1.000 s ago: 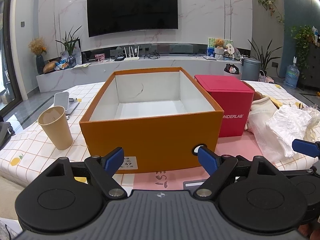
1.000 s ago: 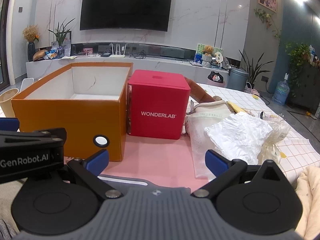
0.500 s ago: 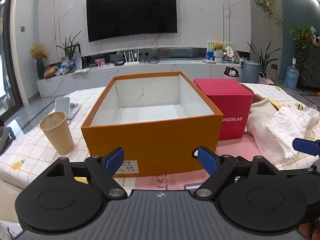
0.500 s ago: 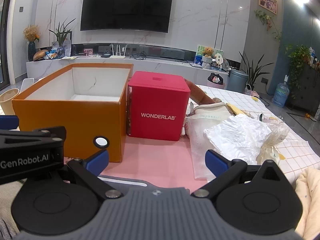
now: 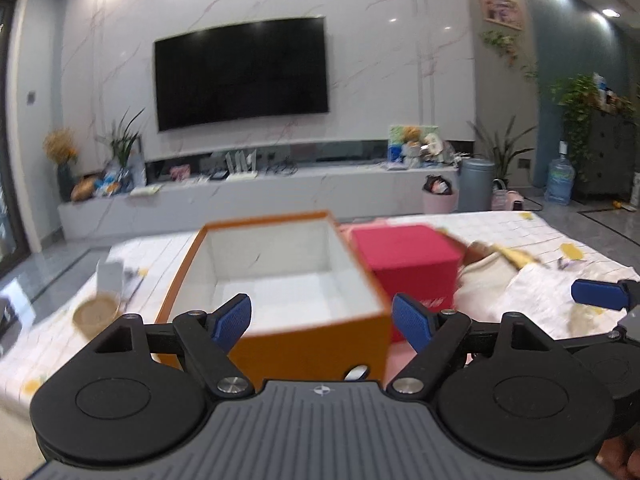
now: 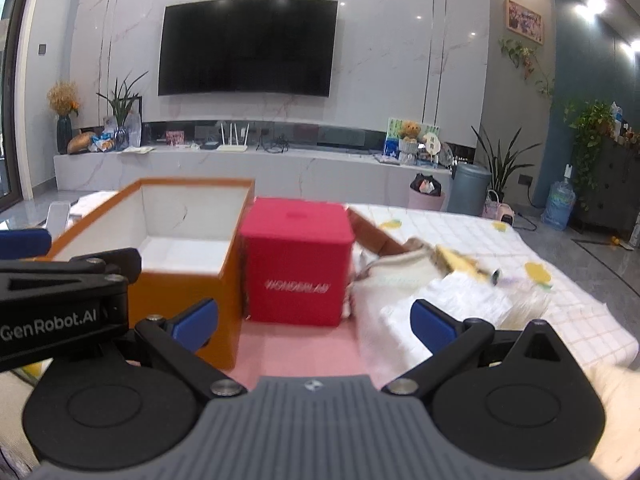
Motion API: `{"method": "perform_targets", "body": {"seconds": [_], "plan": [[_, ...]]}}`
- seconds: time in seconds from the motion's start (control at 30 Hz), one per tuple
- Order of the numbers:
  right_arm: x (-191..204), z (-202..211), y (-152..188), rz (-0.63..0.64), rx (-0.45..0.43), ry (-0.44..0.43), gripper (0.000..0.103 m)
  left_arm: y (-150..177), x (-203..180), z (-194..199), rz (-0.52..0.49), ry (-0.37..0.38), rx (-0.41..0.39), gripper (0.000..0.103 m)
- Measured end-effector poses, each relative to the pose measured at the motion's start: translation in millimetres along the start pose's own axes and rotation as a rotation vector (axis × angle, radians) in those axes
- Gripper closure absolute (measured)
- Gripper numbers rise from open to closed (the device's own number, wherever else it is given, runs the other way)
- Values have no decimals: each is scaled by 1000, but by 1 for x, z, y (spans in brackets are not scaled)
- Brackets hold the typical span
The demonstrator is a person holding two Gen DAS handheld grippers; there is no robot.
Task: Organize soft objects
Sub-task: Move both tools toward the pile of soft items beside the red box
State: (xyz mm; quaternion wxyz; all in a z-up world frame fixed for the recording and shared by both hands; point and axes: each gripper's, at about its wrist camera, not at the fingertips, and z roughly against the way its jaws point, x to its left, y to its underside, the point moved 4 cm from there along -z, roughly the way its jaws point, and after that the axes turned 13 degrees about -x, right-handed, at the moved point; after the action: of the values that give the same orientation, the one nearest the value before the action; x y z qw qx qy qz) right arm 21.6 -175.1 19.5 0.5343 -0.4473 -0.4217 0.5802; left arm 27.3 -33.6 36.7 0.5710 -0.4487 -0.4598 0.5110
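On the tabletop (image 6: 560, 320), the open box (image 6: 180, 272) stands left of the cube box (image 6: 296, 276); crumpled soft bags (image 6: 432, 304) lie right; a cup (image 5: 96, 314) sits far left.

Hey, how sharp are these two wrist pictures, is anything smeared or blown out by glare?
Left wrist view: motion blur smears the open orange cardboard box and the red cube box; the open left gripper stays crisp. Right wrist view: the red box's white lettering is streaked, the crumpled white soft pile smeared, the open right gripper sharp. Both: ceiling spotlights glare, fisheye bends the walls.
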Motion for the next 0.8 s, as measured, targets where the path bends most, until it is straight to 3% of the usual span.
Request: {"method": "perform_targets", "body": {"seconds": [0.13, 0.23, 0.4, 0.5, 0.6, 0.73, 0.8], "plan": [[-38, 2, -26, 21, -8, 31, 3, -25, -29, -6, 2, 67, -38, 9], [-80, -5, -41, 54, 22, 117, 3, -39, -55, -13, -25, 136, -75, 8], [-168, -36, -50, 7, 143, 211, 3, -31, -103, -33, -93, 254, -99, 6], [-216, -66, -40, -78, 235, 244, 3, -9, -131, -47, -151, 347, -92, 6], [-251, -88, -18, -225, 291, 252, 3, 19, -154, -61, -183, 382, -41, 6], [-268, -106, 23, -519, 313, 221, 3, 47, -179, -84, -97, 374, 75, 6], [-266, -121, 40, -564, 359, 183, 3, 55, -190, -95, -35, 371, 131, 6]]}}
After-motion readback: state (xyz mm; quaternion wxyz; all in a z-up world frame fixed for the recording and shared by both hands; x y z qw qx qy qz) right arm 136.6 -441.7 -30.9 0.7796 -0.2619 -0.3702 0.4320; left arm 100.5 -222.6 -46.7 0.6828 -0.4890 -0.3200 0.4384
